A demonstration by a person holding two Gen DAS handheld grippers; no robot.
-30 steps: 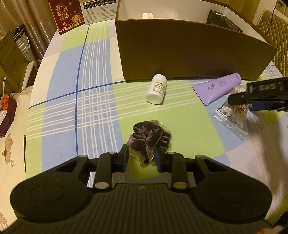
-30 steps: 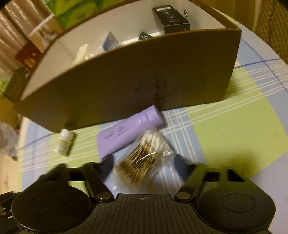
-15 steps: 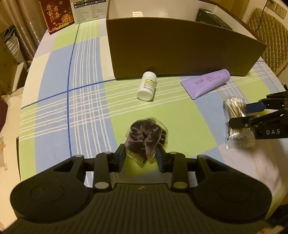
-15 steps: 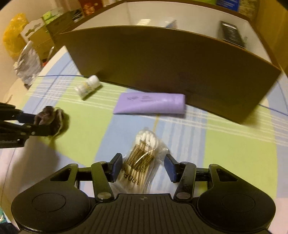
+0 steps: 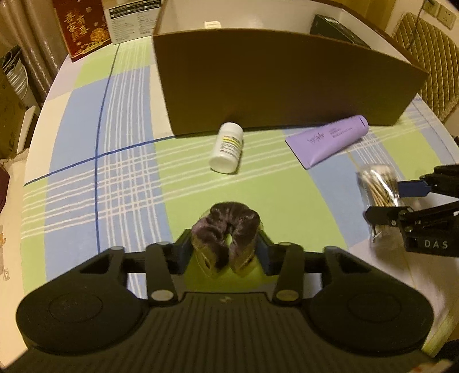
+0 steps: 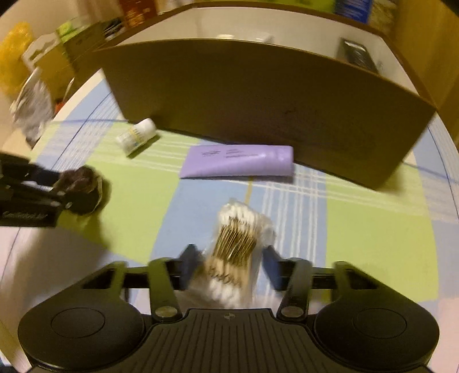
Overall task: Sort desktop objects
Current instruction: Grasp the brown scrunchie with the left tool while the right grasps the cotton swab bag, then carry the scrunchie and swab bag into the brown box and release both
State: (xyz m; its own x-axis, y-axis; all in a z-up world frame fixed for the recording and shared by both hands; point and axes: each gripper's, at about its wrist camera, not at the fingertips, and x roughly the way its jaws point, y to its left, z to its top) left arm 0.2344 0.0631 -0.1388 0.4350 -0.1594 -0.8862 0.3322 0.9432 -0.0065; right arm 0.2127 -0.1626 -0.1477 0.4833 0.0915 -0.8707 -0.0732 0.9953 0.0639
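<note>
My left gripper [image 5: 225, 248] is shut on a dark purple scrunchie [image 5: 226, 226] in a clear wrapper, held above the checked tablecloth. It also shows in the right wrist view [image 6: 77, 186]. My right gripper [image 6: 229, 264] is shut on a clear bag of cotton swabs [image 6: 238, 238], seen from the left wrist view [image 5: 378, 186] at the right edge. A white pill bottle [image 5: 226, 147] and a lilac tube [image 5: 330, 139] lie in front of the brown cardboard box [image 5: 275, 77].
The box is open at the top, with a black box [image 5: 335, 25] and a white item inside. A red box [image 5: 83, 25] and a white carton [image 5: 132, 11] stand at the table's far edge. A padded chair [image 5: 430, 63] is at the right.
Both grippers have closed tighter on their items and lifted them. The scrunchie is squeezed narrower and the swab bag is raised off the cloth.
</note>
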